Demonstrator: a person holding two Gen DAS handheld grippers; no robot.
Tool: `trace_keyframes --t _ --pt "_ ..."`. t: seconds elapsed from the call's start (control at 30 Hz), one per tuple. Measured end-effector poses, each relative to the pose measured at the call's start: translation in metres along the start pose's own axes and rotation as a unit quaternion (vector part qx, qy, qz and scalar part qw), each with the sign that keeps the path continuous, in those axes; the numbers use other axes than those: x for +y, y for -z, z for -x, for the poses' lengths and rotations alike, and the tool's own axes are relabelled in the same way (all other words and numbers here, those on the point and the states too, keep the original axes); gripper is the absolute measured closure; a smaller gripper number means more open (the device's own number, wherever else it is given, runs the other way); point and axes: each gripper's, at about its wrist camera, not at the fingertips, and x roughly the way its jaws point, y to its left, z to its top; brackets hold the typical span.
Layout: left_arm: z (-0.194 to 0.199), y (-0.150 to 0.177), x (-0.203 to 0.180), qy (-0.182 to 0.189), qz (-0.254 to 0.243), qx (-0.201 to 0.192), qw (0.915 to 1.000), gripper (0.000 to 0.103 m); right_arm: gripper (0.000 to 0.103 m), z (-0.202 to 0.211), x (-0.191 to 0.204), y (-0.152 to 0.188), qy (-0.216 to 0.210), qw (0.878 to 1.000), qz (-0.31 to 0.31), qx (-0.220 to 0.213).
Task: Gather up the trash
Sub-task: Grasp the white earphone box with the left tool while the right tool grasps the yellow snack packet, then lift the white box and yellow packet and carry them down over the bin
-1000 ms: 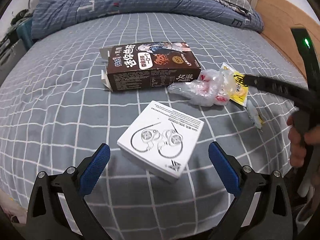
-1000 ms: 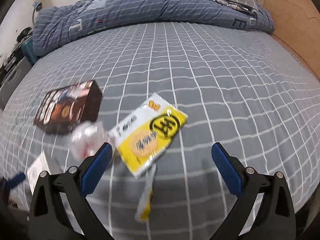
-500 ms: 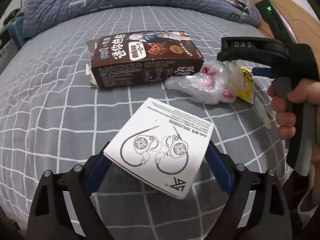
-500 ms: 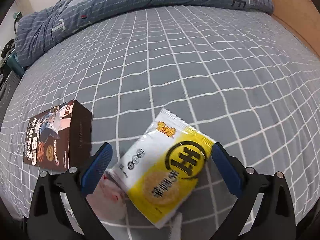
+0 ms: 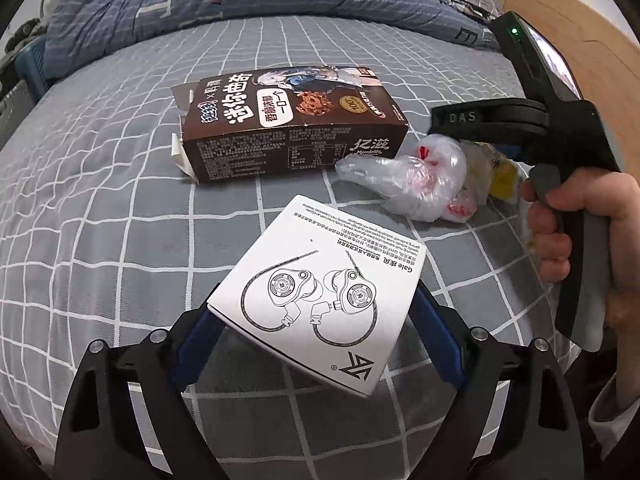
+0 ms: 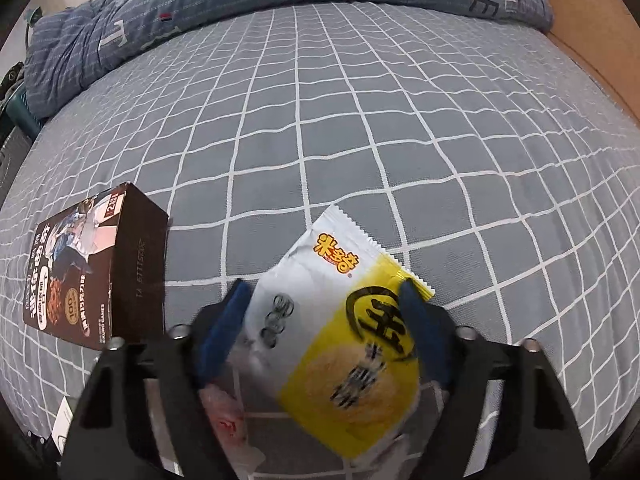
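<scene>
The checked grey bed [image 5: 120, 240] fills both views, its soft quilted cover bearing the brown cookie carton [image 5: 292, 124] at upper centre, a stiff, light box best taken across its narrow sides. At lower centre my left gripper [image 5: 316, 316] pinches the white earphone box [image 5: 320, 300] by its rigid card edges. My right gripper [image 6: 324, 320], jaws just closing, presses the crinkly yellow snack packet [image 6: 344, 332], light and slippery, while the limp clear bag [image 5: 416, 184] lies centre right.

A home bedroom: checked bedsheet [image 6: 400, 120], rumpled blue duvet [image 6: 240, 4], wooden headboard [image 5: 592, 68].
</scene>
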Motion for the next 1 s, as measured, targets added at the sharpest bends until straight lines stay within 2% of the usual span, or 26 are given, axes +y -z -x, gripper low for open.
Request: trace_keyframes --t 0.07,0.23,0.8,1.0 --pt "0.001 0.0 0.001 -0.002 0.004 -0.001 1.0 0.017 0.048 0.002 -0.003 0.0 -0.009 1.0 -0.002 0.0" --pt "0.004 -0.004 0.008 -0.009 0.015 -0.007 0.9998 0.017 0.059 0.008 -0.01 -0.001 -0.016 1.0 -0.006 -0.004" --pt "-0.001 -0.008 0.017 -0.014 0.023 -0.001 0.9996 0.021 0.068 0.032 -0.006 0.008 -0.017 0.999 0.025 -0.043" --pt "0.008 -0.009 0.019 -0.011 0.025 -0.013 0.9995 0.021 0.069 0.041 -0.01 0.018 -0.021 0.998 0.025 -0.051"
